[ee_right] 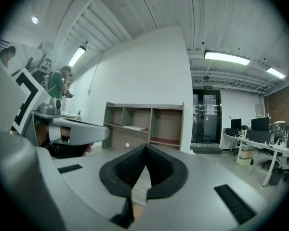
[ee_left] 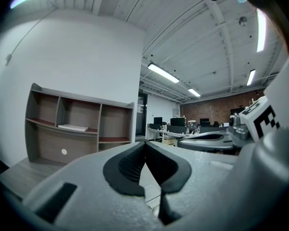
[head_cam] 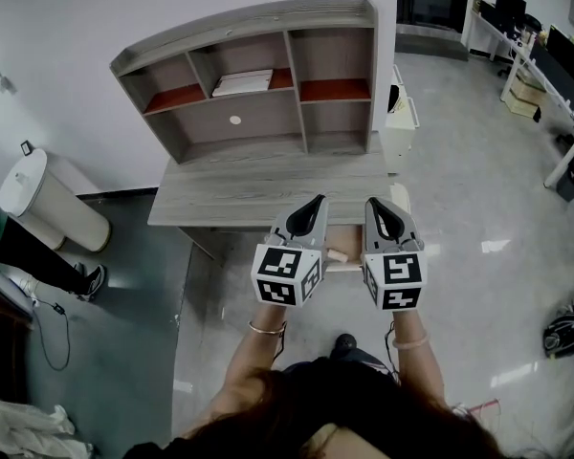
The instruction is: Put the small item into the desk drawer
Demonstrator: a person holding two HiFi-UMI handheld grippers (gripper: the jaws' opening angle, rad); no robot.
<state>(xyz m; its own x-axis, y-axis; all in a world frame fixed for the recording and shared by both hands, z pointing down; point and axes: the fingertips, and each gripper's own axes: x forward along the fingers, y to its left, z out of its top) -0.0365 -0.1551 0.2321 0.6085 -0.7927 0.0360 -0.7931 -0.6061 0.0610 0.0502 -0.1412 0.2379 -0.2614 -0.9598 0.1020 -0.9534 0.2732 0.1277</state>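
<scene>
Because nothing was held, left gripper and right gripper were clenched empty.
Both faced the desk at twelve o'clock.

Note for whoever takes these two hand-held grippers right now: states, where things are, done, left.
Left hand-held gripper: shut, empty. Right hand-held gripper: shut, empty. Both held side by side at the desk's front edge.
A flat white item lies on the hutch's middle shelf; a pale wooden piece under the desk edge may be the drawer.
Done: nothing visibly. Left: find the small item, open the drawer, put it in.
</scene>
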